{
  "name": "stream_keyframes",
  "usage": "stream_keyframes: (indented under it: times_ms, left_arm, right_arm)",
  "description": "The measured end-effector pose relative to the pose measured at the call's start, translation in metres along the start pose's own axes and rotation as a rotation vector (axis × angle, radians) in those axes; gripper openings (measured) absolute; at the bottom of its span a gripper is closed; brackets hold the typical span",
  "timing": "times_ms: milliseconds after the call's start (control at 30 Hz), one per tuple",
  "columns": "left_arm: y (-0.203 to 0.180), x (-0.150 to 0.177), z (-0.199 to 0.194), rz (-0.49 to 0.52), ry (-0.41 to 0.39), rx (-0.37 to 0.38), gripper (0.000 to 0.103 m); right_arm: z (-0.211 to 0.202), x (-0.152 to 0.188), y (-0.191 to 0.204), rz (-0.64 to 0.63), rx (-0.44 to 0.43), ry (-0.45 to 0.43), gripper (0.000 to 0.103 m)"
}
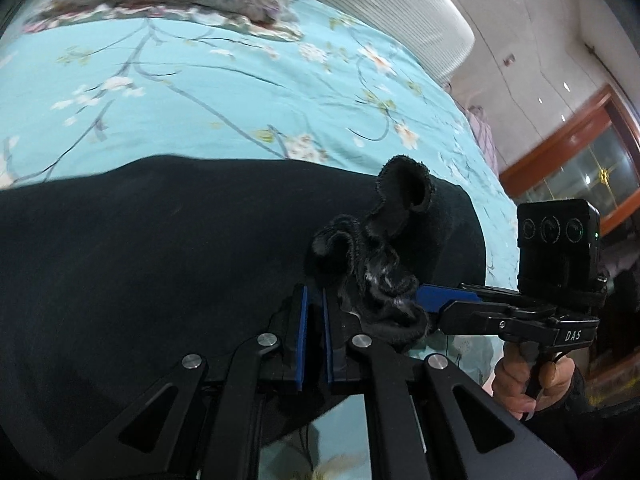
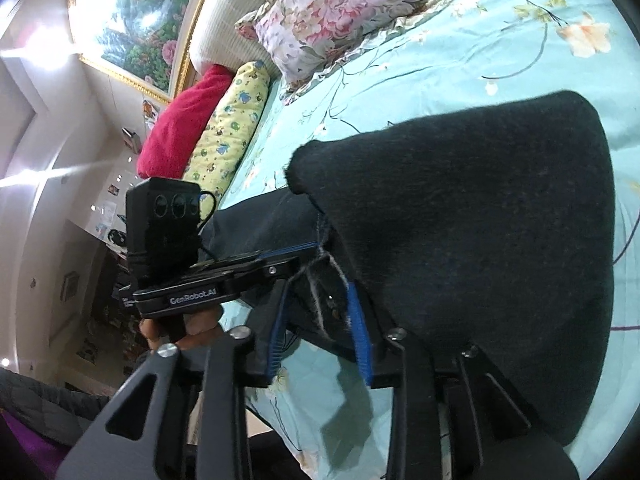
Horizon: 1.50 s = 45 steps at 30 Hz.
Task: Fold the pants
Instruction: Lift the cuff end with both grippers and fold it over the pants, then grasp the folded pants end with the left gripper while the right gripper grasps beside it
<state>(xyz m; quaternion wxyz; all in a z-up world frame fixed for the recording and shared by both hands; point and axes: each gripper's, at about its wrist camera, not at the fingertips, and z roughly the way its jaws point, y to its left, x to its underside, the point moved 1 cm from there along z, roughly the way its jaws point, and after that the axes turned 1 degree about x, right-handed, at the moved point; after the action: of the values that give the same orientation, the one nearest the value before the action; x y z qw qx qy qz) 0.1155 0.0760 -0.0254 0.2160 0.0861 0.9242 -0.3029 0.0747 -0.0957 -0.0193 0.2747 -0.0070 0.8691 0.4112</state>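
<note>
Basically, pants point(image 1: 168, 248) lay folded over on the near part of the bed point(image 1: 200, 92): soft, thick, limp fleece. I'd grip the bunched hem. Left gripper point(image 1: 314, 332) was clenched empty; right gripper point(image 2: 318, 322) released around hem.

Pretty clearly someone's bedroom at home: a bed with a teal flowery sheet point(image 1: 240, 92), floral pillow point(image 2: 340, 12), padded headboard point(image 2: 224, 12), big framed painting point(image 2: 136, 20) above.
</note>
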Motion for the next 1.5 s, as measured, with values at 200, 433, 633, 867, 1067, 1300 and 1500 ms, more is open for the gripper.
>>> stream_keyframes:
  times_ms: [200, 433, 633, 867, 1067, 1300, 1500]
  left_arm:
    - [0.013, 0.016, -0.019, -0.057, -0.038, -0.03, 0.007]
    - [0.032, 0.038, -0.046, -0.184, -0.114, -0.057, 0.012]
    - [0.043, 0.058, -0.069, -0.258, -0.172, -0.088, 0.012]
    - [0.059, 0.08, -0.106, -0.336, -0.258, -0.158, 0.027]
    - [0.078, 0.102, -0.144, -0.403, -0.334, -0.248, 0.03]
    - [0.104, 0.121, -0.177, -0.48, -0.397, -0.346, 0.03]
    - [0.121, 0.135, -0.198, -0.528, -0.435, -0.42, 0.032]
  right_arm:
    - [0.008, -0.002, 0.008, -0.019, 0.022, 0.009, 0.043]
    - [0.014, -0.006, 0.023, -0.064, 0.022, 0.029, 0.052]
    - [0.022, -0.015, 0.039, -0.112, 0.012, 0.053, 0.052]
    - [0.045, -0.027, 0.065, -0.193, 0.0, 0.097, 0.053]
    - [0.069, -0.033, 0.088, -0.266, -0.003, 0.145, 0.059]
    - [0.099, -0.044, 0.118, -0.359, -0.003, 0.196, 0.061]
    - [0.122, -0.054, 0.138, -0.4, -0.013, 0.22, 0.061]
